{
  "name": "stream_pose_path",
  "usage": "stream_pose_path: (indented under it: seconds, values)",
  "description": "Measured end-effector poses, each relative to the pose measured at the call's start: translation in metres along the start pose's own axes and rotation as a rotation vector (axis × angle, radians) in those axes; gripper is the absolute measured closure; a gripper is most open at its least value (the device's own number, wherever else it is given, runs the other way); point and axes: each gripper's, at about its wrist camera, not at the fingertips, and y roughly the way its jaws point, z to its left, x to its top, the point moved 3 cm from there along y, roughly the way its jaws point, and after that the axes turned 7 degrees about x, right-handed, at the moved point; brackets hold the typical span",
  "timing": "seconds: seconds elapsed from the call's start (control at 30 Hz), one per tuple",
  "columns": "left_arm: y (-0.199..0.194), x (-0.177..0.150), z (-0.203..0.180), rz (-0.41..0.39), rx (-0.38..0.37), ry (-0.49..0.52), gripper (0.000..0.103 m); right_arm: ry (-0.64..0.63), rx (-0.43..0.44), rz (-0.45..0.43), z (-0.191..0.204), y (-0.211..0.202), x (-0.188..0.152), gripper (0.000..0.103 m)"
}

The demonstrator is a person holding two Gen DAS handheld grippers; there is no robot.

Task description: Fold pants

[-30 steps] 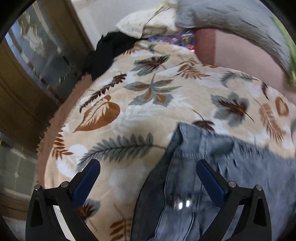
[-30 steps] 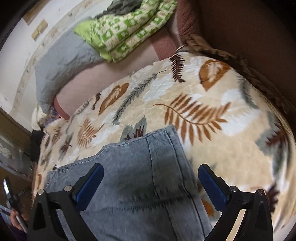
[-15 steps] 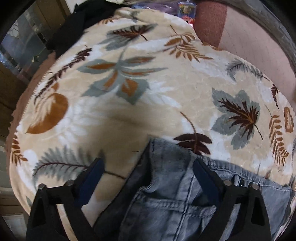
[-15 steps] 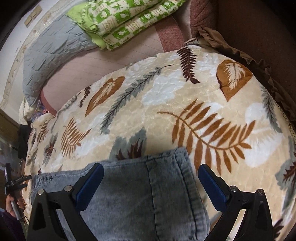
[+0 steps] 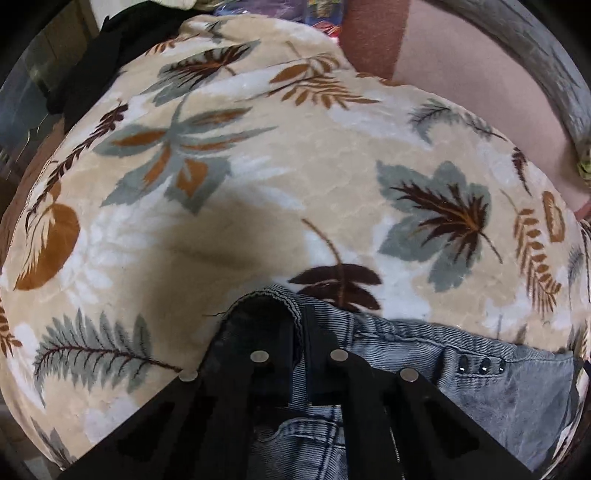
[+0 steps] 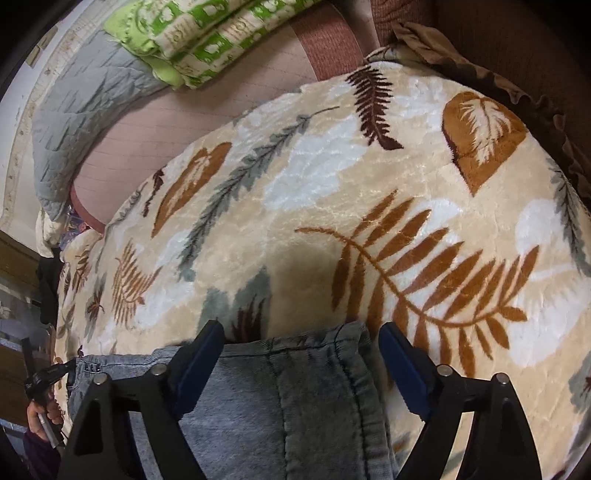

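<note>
On the blanket [image 5: 332,192], left gripper [image 5: 299,332] clamps pants [image 5: 480,387]; right gripper's [image 6: 301,354] jaws closing around their hem.

The right gripper [image 6: 301,363] points down at the jeans [image 6: 280,406] — jaws closing, the hem corner between the blue pads [image 6: 400,365], not yet pinched. The jeans lie on a leaf-print blanket [image 6: 332,206]; a green quilt [image 6: 207,33] sits beyond.
</note>
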Motion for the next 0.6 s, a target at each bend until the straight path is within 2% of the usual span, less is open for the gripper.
stream_pose_path:
  seconds: [0.07, 0.17, 0.23, 0.27, 0.3, 0.33, 0.5, 0.6]
  values:
    - [-0.007, -0.002, -0.003, -0.024, -0.021, 0.01, 0.099, -0.01, -0.045, 0.031, -0.002, 0.009, -0.002, 0.02]
    - [-0.015, 0.004, 0.0, -0.037, -0.029, 0.017, 0.099, -0.028, -0.08, 0.041, -0.005, 0.02, -0.003, 0.034]
    - [-0.018, 0.009, 0.005, -0.043, -0.031, 0.006, 0.1, -0.036, -0.129, 0.023, -0.005, 0.022, -0.001, 0.048]
    - [-0.021, 0.009, 0.006, -0.047, -0.036, -0.001, 0.1, -0.041, -0.149, 0.019, -0.005, 0.021, 0.0, 0.061]
    - [-0.025, 0.003, 0.008, -0.055, -0.041, -0.007, 0.1, -0.051, -0.163, 0.015, -0.004, 0.019, 0.001, 0.08]
    - [-0.027, 0.003, 0.011, -0.063, -0.044, -0.009, 0.1, -0.063, -0.151, 0.011, -0.001, 0.015, 0.0, 0.085]
    - [-0.048, -0.002, 0.011, -0.1, -0.061, 0.009, 0.1, -0.071, -0.09, -0.026, 0.003, -0.016, -0.004, 0.085]
    - [-0.068, -0.009, 0.016, -0.133, -0.081, 0.01, 0.1, -0.078, -0.087, -0.058, 0.008, -0.036, -0.011, 0.085]
